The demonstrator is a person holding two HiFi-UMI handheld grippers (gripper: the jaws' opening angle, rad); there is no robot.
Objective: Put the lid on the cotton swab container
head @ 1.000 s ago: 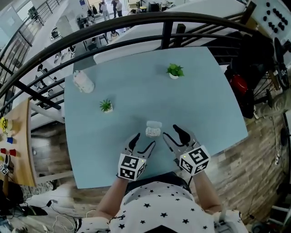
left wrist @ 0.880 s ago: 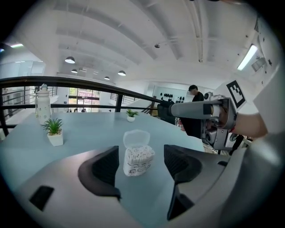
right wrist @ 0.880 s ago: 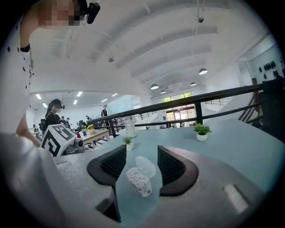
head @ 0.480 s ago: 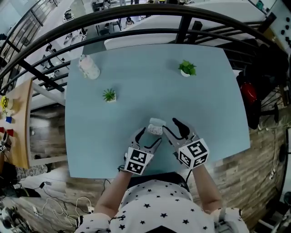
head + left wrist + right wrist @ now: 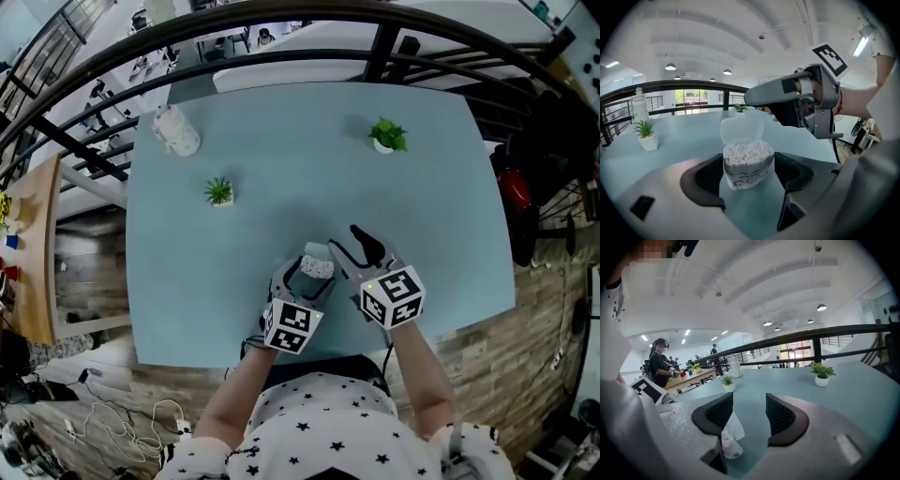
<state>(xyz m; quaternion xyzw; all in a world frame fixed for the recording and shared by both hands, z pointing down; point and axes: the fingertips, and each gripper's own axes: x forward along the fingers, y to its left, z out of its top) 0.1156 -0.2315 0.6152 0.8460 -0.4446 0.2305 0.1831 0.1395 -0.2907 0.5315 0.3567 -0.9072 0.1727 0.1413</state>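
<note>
A small clear cotton swab container [image 5: 317, 270] stands on the pale blue table [image 5: 431, 206] near its front edge, full of white swabs. Its hinged lid [image 5: 317, 251] is tipped up at the far side. My left gripper [image 5: 307, 274] straddles the container [image 5: 747, 161]; its pads sit close on both sides, without visible squeeze, so it is open. The upright lid [image 5: 742, 129] shows just beyond. My right gripper [image 5: 345, 242] hovers open right of the lid, with nothing between its fingers [image 5: 749, 413]. The lid [image 5: 736, 425] and container [image 5: 727, 446] lie under its left finger.
Two small potted plants [image 5: 218, 191] [image 5: 385, 136] and a white bottle [image 5: 175, 131] stand farther back on the table. A black railing [image 5: 281, 19] curves behind it. The table's front edge runs just under the grippers. People stand at a far desk [image 5: 661, 364].
My left gripper has slid forward until the container sits between its jaws. The right gripper has come in closer to the lid from the right.
</note>
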